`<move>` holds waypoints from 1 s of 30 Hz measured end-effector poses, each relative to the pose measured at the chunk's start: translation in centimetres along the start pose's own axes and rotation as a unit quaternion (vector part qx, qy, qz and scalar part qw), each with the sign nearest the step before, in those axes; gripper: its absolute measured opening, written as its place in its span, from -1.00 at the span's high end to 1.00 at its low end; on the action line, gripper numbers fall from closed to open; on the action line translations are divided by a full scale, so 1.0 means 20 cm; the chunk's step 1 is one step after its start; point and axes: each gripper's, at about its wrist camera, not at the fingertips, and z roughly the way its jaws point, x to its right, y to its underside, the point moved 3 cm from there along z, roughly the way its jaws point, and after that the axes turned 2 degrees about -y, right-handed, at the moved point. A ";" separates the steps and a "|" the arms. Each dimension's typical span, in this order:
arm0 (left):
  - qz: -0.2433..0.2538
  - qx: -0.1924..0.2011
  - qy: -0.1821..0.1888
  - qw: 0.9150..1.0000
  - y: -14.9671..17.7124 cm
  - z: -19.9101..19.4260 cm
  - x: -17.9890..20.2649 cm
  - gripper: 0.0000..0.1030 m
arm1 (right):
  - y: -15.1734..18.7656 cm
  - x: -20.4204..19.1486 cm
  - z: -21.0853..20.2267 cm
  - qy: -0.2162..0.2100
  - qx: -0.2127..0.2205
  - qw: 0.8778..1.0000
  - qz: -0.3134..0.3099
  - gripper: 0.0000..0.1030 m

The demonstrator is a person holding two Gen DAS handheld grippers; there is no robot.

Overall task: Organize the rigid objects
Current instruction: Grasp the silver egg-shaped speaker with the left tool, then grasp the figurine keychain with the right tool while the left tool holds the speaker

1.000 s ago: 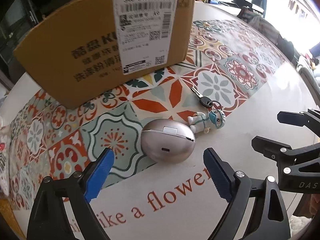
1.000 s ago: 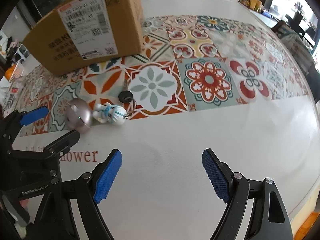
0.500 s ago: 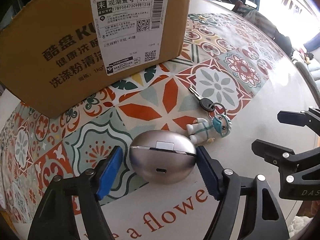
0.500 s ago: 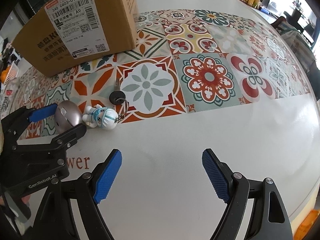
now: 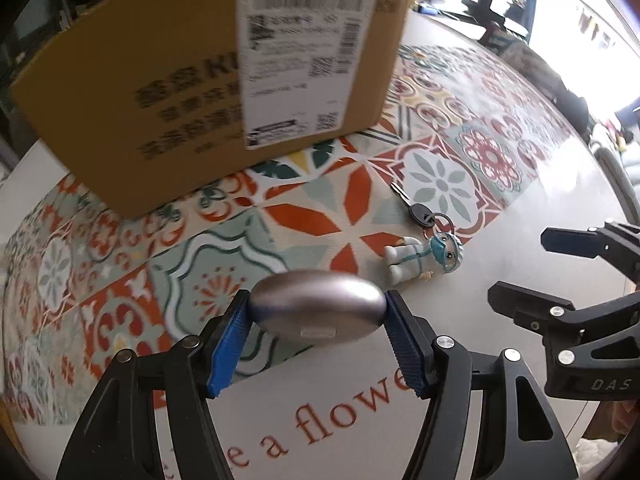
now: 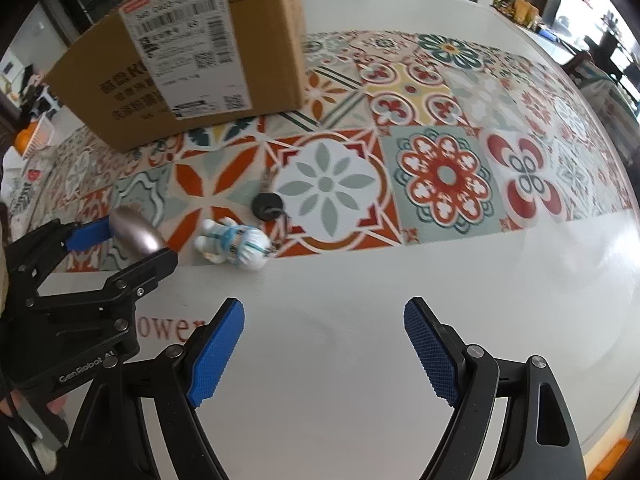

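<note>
A: Where is the silver egg-shaped case (image 5: 318, 312) right now?

B: Between the blue pads (image 5: 228, 350) of the left gripper (image 5: 316, 344), one pad against each end. The jaws are closing on it, and both pads already press its sides. From the right wrist view the case (image 6: 136, 232) sits at the near edge of the patterned tiles, right where the plain white strip of the worktop (image 6: 400, 300) begins.

A: And the right gripper?

B: The right gripper (image 6: 324, 350) stands with its jaws wide and nothing between them, over bare white worktop.

A: What crowds the case?

B: The little white figure keychain (image 5: 424, 258) lies just beside it on the right, apart from the pad, with its ring and black-headed key (image 5: 418, 212) trailing away toward the far side. The cardboard box (image 5: 192, 92) stands farther back on the tiles, its near bottom edge well apart from the case, its top edge out of frame in both views.

A: Open room?

B: The white strip with the red lettering (image 5: 340, 412) under the left gripper is bare. To the right, the tiled stretch and the white band in front of it carry nothing as far as the rounded worktop edge (image 6: 612, 392). The two grippers sit near each other, the right one's black fingers just right of the figure in the left wrist view.
</note>
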 end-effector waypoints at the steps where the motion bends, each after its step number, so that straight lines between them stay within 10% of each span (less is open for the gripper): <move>1: -0.005 0.002 -0.001 1.000 0.01 -0.02 -0.01 -0.27 | -0.01 -0.02 0.00 -0.005 0.002 1.000 -0.005 -0.60; 30: -0.132 0.006 -0.064 0.989 0.11 -0.17 -0.24 -0.27 | -0.20 -0.30 0.16 -0.061 -0.021 0.991 -0.115 0.15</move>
